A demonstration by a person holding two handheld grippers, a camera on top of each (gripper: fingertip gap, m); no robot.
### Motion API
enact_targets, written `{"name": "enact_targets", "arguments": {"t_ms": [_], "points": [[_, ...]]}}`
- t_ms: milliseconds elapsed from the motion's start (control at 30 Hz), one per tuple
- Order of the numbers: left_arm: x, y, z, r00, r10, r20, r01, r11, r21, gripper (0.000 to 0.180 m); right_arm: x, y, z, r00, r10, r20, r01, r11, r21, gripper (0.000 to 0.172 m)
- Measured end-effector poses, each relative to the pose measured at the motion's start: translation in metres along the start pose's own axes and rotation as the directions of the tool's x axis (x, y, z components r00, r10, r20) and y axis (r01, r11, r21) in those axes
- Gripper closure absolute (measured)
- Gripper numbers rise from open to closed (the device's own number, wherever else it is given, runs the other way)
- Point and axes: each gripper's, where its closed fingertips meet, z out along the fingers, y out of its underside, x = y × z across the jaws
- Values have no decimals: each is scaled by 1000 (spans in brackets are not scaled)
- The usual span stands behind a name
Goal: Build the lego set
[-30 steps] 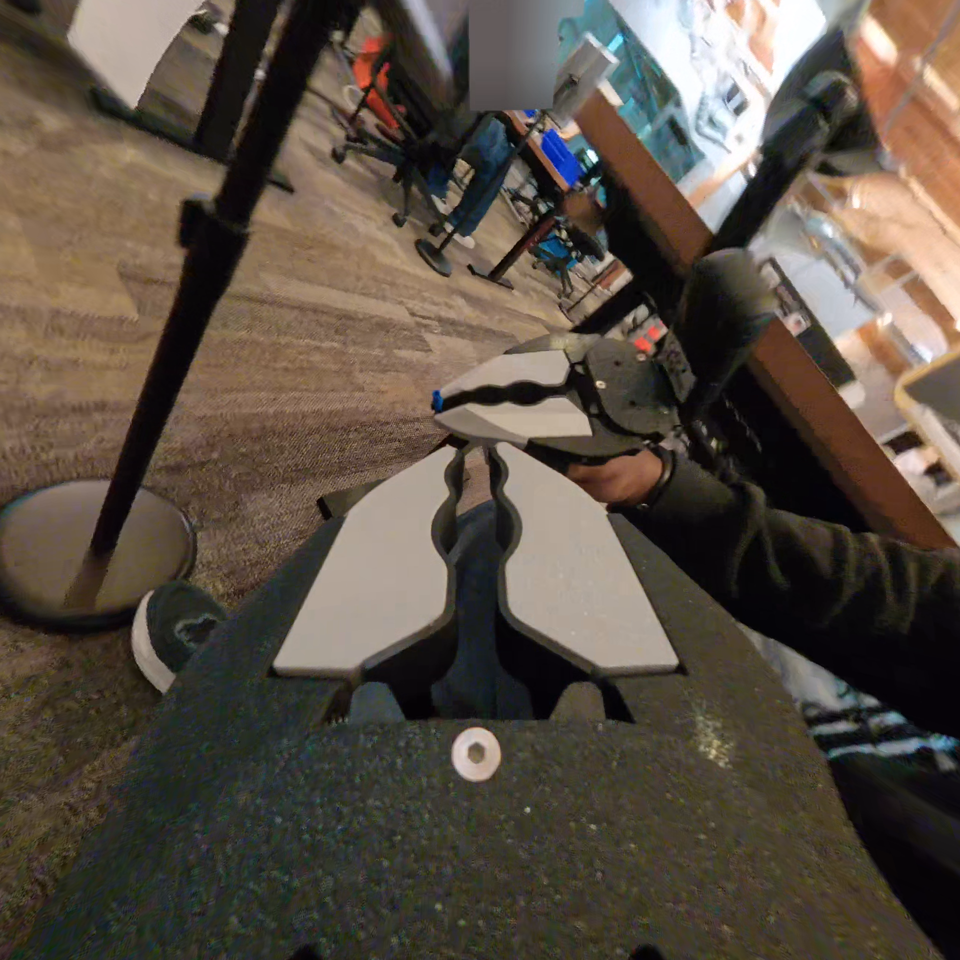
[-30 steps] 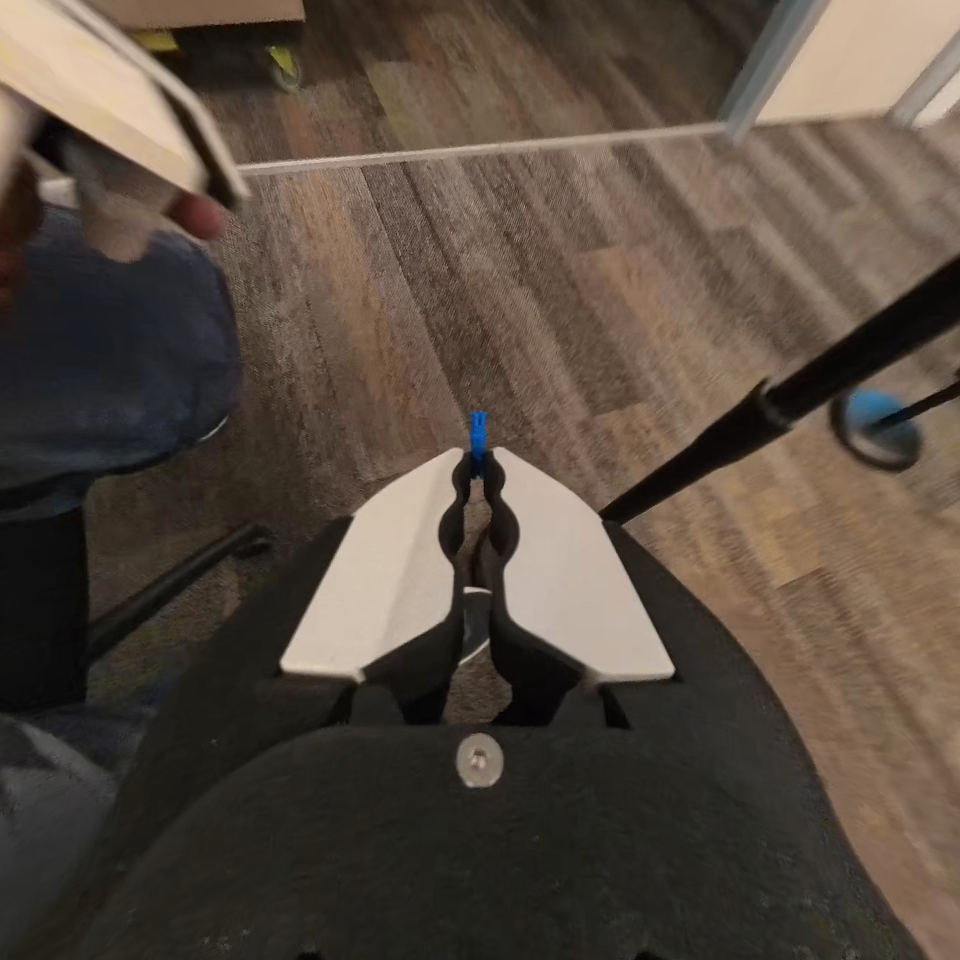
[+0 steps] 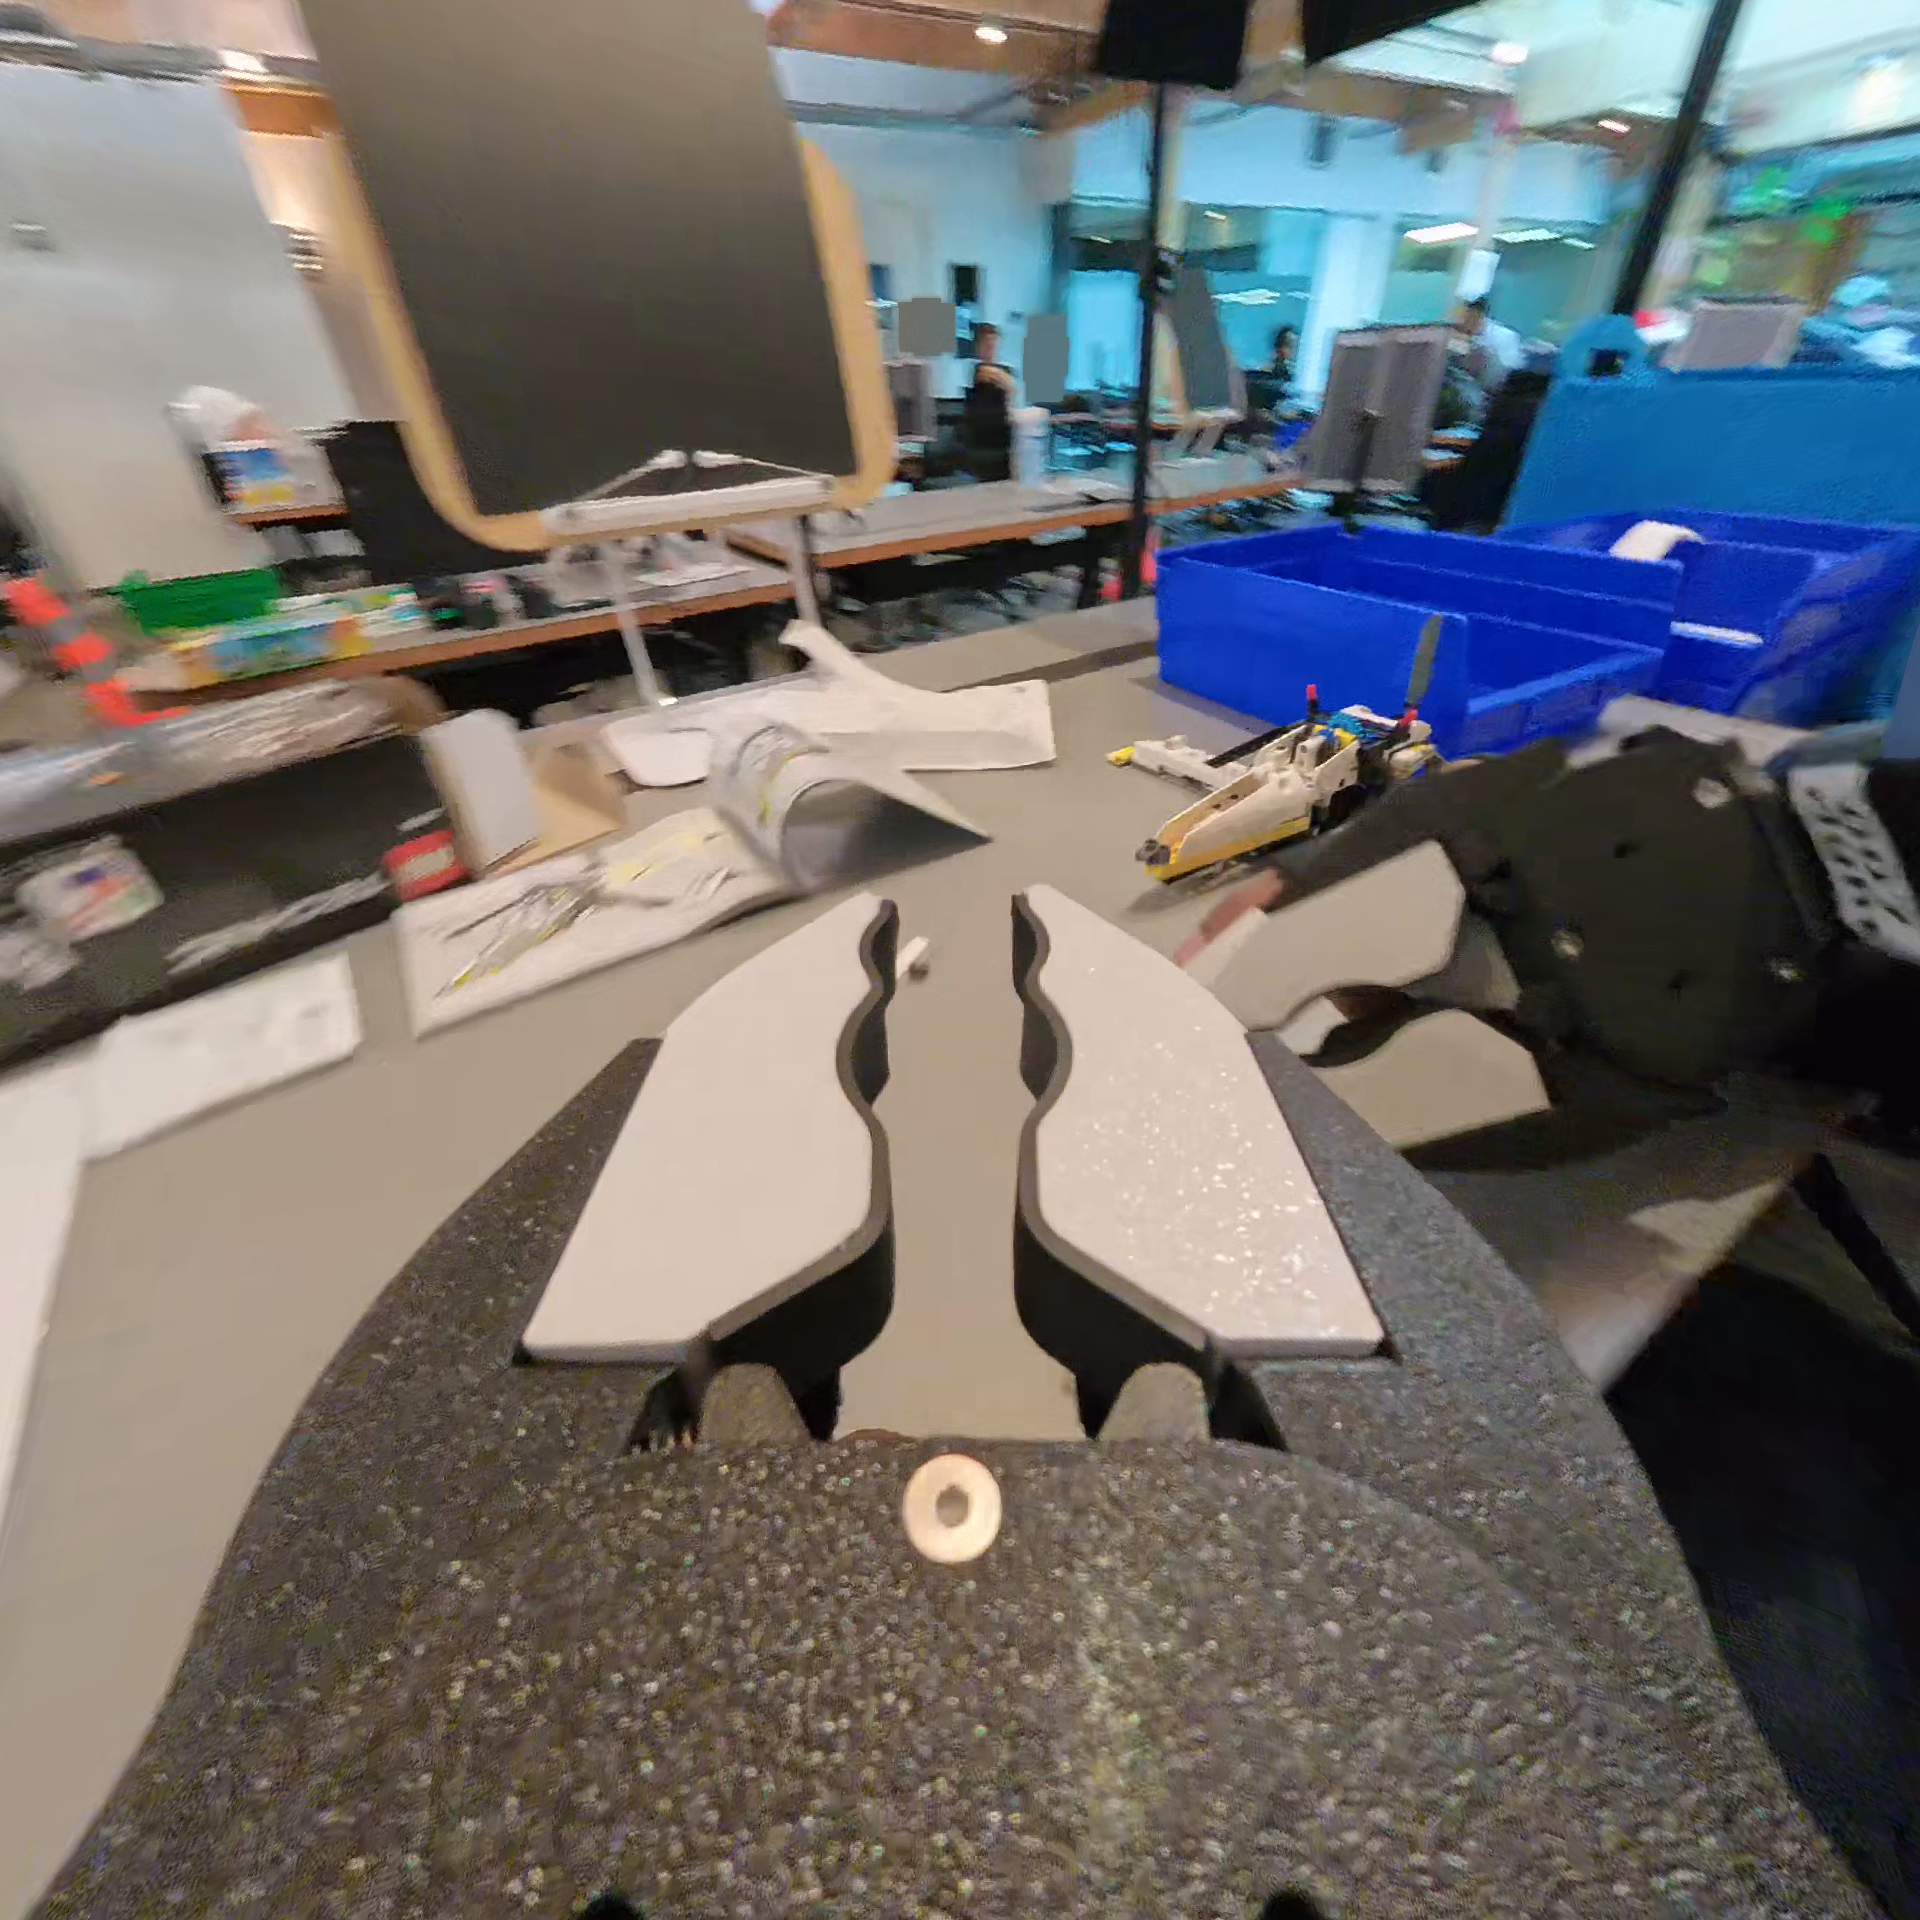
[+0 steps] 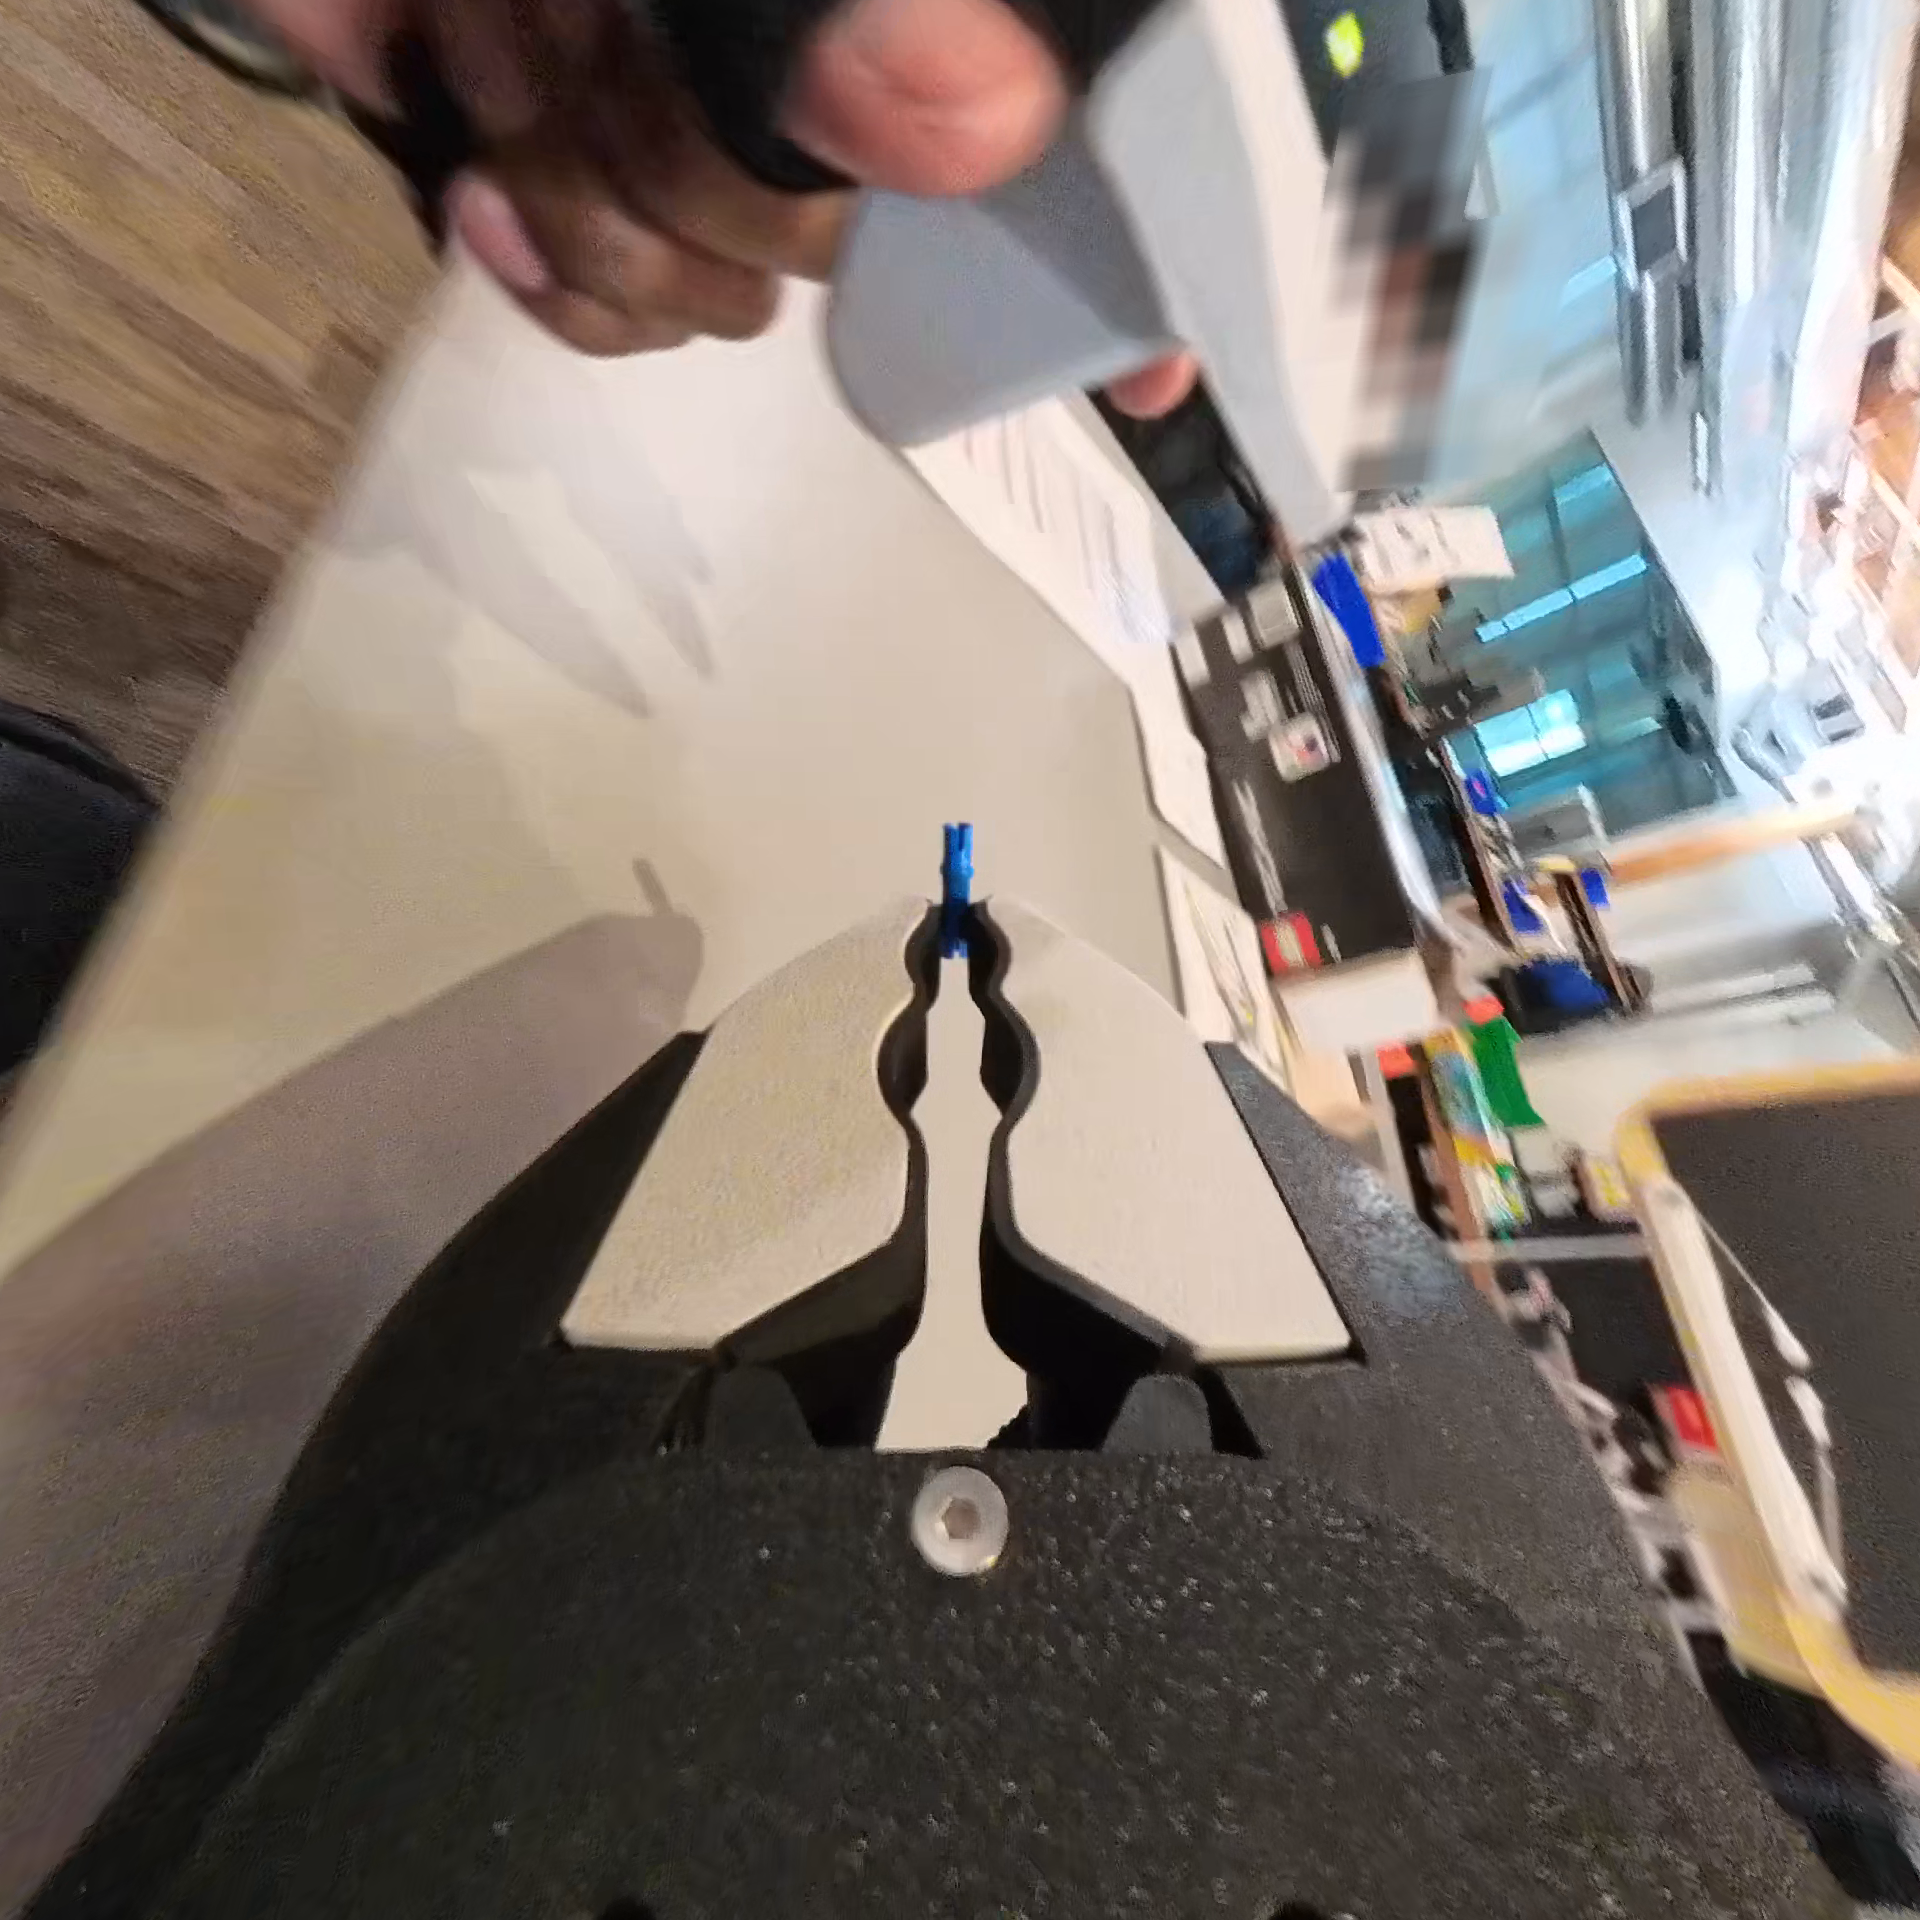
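Observation:
My left gripper (image 3: 951, 914) is open and empty, low over the grey table (image 3: 312, 1247). A small white piece (image 3: 914, 958) lies on the table just past its left fingertip, and nothing presses on it. My right gripper (image 4: 956, 914) is shut on a small blue pin (image 4: 956, 873) that sticks out past its fingertips. In the left wrist view the right gripper (image 3: 1351, 935) comes in from the right, blurred, next to a white and yellow brick-built model (image 3: 1288, 790). In the right wrist view a hand (image 4: 727, 156) and a grey finger (image 4: 987, 291) of the left gripper show at the top.
An open instruction booklet (image 3: 623, 883) and loose papers (image 3: 935, 717) lie mid-table. Blue bins (image 3: 1455, 623) stand at the back right. A dark tablet on a stand (image 3: 623, 260) stands behind the booklet. More papers (image 3: 229, 1039) lie at the left. The tips of one gripper are about 8 centimetres away from the tips of the other.
Both grippers have swung up from over the carpeted floor to the table. The left jaws stand wider apart than before. The right gripper has kept the blue pin in its grasp.

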Motion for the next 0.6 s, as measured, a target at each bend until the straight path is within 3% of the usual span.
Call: {"name": "enact_targets", "arguments": {"t_ms": [67, 167, 267, 367, 500, 600], "points": [[-16, 6, 59, 993, 24, -114, -28, 999, -35, 160, 16, 37, -1, 998, -3, -63, -2, 997, -73, 168], [-40, 40, 143, 958, 43, -284, -94, 981, -167, 160, 27, 80, -2, 995, 8, -101, -23, 987, -156, 168], [-46, 73, 196, 890, 107, -443, -250, 927, -278, 159, 36, 107, -5, 989, -34, -143, 1, 974, -227, 168], [-34, 75, 218, 811, 173, -559, -338, 918, -206, 159, 40, 134, -5, 986, -30, -164, -23, 950, -311, 168], [-4, 72, 209, 738, 59, -672, -222, 962, -159, 159, 45, 154, -8, 982, -6, -188, -67, 923, -379, 168], [6, 77, 198, 728, 58, -684, -210, 967, -141, 159, 49, 164, -12, 979, 48, -199, -125, 910, -396, 168]]}}
